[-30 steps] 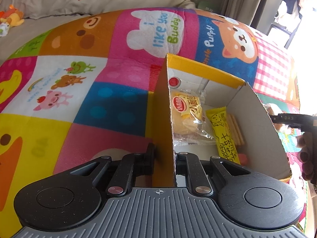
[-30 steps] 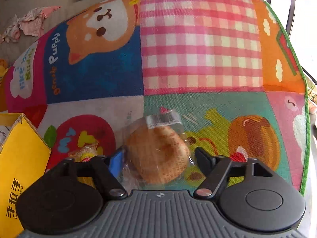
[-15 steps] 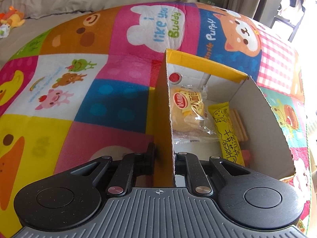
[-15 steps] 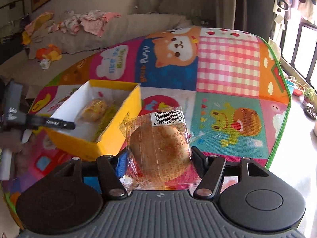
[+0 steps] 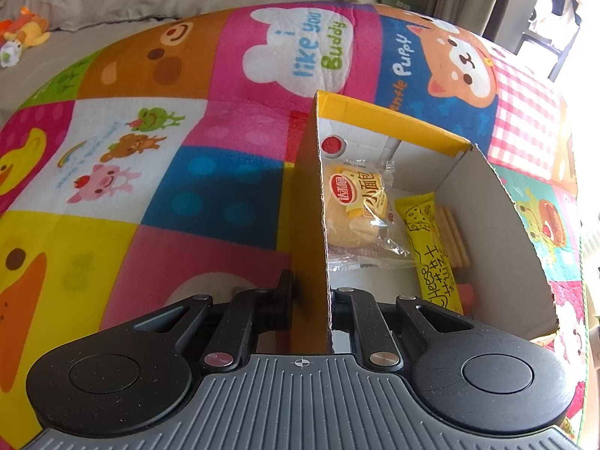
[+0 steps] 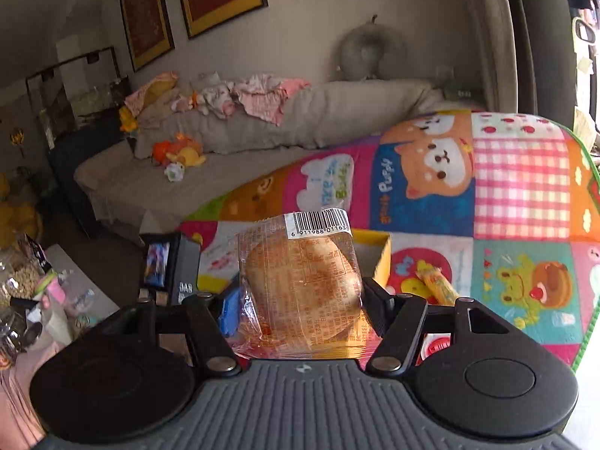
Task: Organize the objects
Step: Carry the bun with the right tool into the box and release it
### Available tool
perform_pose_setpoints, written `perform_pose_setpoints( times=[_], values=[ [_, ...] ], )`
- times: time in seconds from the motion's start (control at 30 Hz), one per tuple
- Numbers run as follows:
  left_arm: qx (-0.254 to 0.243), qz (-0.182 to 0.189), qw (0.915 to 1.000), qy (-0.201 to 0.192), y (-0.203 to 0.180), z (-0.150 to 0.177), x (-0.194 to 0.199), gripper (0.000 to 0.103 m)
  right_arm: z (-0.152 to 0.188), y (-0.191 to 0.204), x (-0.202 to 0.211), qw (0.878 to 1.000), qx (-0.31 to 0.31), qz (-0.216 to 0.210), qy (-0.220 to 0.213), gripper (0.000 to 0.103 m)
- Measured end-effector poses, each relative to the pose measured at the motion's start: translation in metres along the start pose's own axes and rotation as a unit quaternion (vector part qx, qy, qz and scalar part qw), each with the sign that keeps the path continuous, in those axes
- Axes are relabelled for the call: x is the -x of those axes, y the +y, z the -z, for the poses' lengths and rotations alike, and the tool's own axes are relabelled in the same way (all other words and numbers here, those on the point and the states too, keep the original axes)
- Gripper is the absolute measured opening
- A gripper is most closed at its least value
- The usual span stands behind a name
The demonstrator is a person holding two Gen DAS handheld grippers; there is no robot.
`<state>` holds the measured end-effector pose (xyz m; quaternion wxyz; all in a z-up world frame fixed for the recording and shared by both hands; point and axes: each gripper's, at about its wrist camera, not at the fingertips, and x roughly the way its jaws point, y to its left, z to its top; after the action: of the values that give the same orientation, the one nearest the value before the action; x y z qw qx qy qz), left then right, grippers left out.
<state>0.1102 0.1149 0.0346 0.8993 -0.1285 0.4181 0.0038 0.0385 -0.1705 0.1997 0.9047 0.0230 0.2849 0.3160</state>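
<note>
- left gripper (image 5: 311, 300) clamped narrow on the near left wall of the yellow box (image 5: 305, 225), one finger outside, one inside
- box sits open-topped on the play mat (image 5: 131, 195), white inside, red dot printed on the inner far wall
- in the box: small bread pack (image 5: 356, 210) in clear wrap with a red logo and Chinese writing, lying against the left wall
- just right of it, a yellow snack bar (image 5: 427, 247) marked "Cheese" plus Chinese characters, wafer sticks (image 5: 455, 236) beside it
- mat panels read "i like you Buddy" and "gentle Puppy"
- right gripper (image 6: 300, 300) holds a round cake in clear wrap (image 6: 300, 285) between its fingers, lifted above the mat, in front of the box (image 6: 378, 258)
- wrap carries a barcode label (image 6: 318, 223), digits "6 911988 0116" legible, fine orange print too small to read
- orange-yellow wrapped snack (image 6: 437, 285) lies on the mat right of the box
- sofa (image 6: 262, 131) behind with clothes and soft toys
</note>
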Motion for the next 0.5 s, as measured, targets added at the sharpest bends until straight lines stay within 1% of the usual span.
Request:
perform_pose_setpoints(
  times=[0.1, 0.17, 0.23, 0.27, 0.4, 0.47, 0.5],
  values=[
    [-0.001, 0.0, 1.0, 0.0, 0.0, 0.0, 0.0, 0.013, -0.018, 0.008, -0.018, 1.0, -0.007, -0.002, -0.028, 0.064],
    [0.0, 0.001, 1.0, 0.001, 0.001, 0.0, 0.0, 0.013, -0.028, 0.014, -0.032, 0.999, -0.017, -0.005, -0.038, 0.065],
    [0.001, 0.002, 1.0, 0.002, 0.001, -0.001, 0.0, 0.014, -0.035, 0.018, -0.047, 0.999, -0.016, -0.02, -0.042, 0.067],
    [0.001, 0.003, 1.0, 0.002, 0.001, -0.001, 0.0, 0.014, -0.037, 0.02, -0.053, 0.999, -0.013, -0.018, -0.044, 0.07],
    [0.002, 0.006, 1.0, 0.003, 0.002, -0.001, -0.001, 0.014, -0.038, 0.012, -0.06, 0.999, -0.03, -0.016, -0.037, 0.074],
    [0.002, 0.005, 1.0, 0.003, 0.002, 0.0, 0.0, 0.014, -0.032, 0.003, -0.056, 0.999, -0.033, 0.003, -0.038, 0.081],
    [0.002, 0.005, 1.0, 0.003, 0.002, 0.0, 0.0, 0.014, -0.028, -0.002, -0.054, 0.999, -0.032, 0.016, -0.038, 0.081]
  ],
)
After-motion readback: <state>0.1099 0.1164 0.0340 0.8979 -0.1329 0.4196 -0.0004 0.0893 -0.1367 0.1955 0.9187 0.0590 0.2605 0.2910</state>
